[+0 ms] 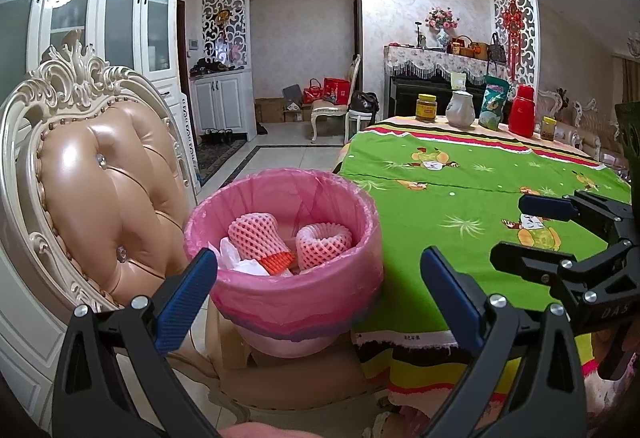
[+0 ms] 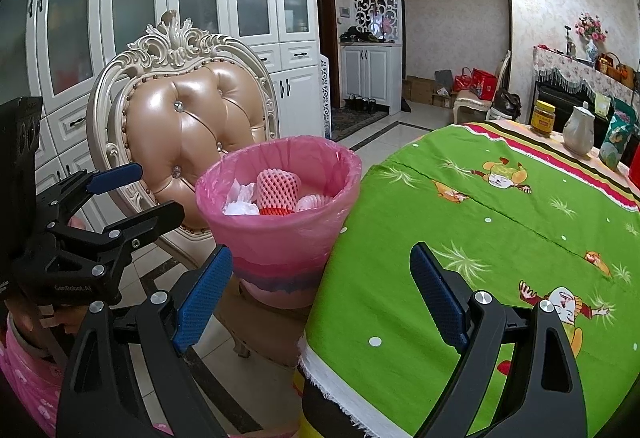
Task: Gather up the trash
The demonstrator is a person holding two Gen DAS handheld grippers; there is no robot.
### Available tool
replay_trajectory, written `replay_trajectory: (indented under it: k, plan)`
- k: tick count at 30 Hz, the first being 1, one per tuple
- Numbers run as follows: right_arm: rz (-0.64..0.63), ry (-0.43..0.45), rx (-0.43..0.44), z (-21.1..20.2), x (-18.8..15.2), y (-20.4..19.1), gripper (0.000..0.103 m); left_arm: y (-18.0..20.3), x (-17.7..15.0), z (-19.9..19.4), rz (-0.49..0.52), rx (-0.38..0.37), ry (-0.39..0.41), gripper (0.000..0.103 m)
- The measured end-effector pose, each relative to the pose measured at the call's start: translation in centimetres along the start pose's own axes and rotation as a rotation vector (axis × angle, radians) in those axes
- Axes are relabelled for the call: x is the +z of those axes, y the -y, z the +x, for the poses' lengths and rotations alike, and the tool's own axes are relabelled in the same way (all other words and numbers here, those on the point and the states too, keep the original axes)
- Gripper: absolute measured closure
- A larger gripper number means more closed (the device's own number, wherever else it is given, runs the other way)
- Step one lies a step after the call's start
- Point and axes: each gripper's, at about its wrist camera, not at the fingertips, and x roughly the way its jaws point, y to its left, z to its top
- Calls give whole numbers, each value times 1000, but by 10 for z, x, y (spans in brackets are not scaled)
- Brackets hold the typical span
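A pink-lined trash bin [image 1: 288, 278] is seen standing on the seat of a padded chair [image 1: 100, 197], just beside a desk [image 1: 460, 205] covered in a green cloth. Inside the bin, foam fruit nets [image 1: 260, 238] and crumpled white paper [image 2: 240, 201] are piled. Such trash is judged light, soft and easily crushed; a gentle pinch on a net's ribbed edge would be advised. The left gripper [image 1: 316, 278] and right gripper [image 2: 320, 294] are both held spread wide, nothing grasped.
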Motion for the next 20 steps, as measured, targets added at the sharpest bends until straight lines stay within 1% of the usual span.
replay_trajectory:
  k: [8,13,20]
  plan:
    - [0,-4,4,2,-1,0,18,-1,-1,2,-11,-8,-9,5]
    - [0,-14,1,5,-2,-1,18,-7,-3,5,-41,5,-16,5]
    - [-2,-9,-2,2,-3,2,18,-11,1,5,-76,-1,-19,5]
